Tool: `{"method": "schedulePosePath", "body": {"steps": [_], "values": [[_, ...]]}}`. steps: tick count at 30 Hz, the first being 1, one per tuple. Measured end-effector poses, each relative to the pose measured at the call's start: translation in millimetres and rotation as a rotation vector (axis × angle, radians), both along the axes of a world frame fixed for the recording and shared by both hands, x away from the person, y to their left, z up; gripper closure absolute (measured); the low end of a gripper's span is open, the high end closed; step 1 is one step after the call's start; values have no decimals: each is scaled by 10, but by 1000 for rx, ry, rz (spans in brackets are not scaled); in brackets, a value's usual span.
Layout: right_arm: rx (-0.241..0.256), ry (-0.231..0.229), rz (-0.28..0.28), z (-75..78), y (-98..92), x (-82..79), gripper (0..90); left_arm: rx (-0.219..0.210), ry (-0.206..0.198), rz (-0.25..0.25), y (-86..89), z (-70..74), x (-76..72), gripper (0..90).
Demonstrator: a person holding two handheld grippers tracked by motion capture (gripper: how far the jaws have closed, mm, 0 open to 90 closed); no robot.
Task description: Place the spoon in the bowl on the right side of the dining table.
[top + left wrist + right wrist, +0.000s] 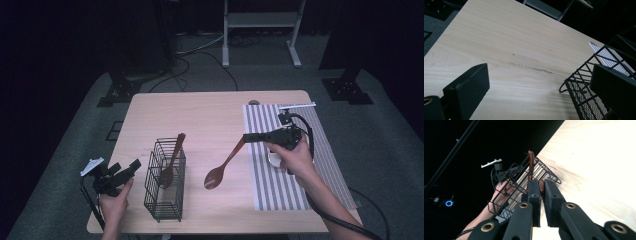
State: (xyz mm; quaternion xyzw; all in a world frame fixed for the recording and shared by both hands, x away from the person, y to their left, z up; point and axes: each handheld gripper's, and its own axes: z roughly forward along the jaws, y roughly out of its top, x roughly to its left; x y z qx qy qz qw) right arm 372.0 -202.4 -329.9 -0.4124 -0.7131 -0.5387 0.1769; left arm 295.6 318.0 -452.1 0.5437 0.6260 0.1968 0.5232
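Right gripper (pixel 246 138) clamped on wooden spoon (pixel 223 164) handle, bowl hanging lower-left

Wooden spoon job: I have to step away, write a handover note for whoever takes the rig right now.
Right gripper: shut on the handle of a wooden spoon, held in the air, bowl low over the table between the wire basket and the striped mat.
Left gripper: open, holding nothing, just left of the basket.
Done: one spoon in the basket, handle up.
Left: probably carry the held spoon into the basket and release.
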Motion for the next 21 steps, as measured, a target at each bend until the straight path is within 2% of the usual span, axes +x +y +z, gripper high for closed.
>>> {"method": "schedulePosePath", "body": {"steps": [21], "values": [[-16, 24, -76, -125, -299, 55, 839, -1, 2, 0, 2, -3, -2, 16]]}}
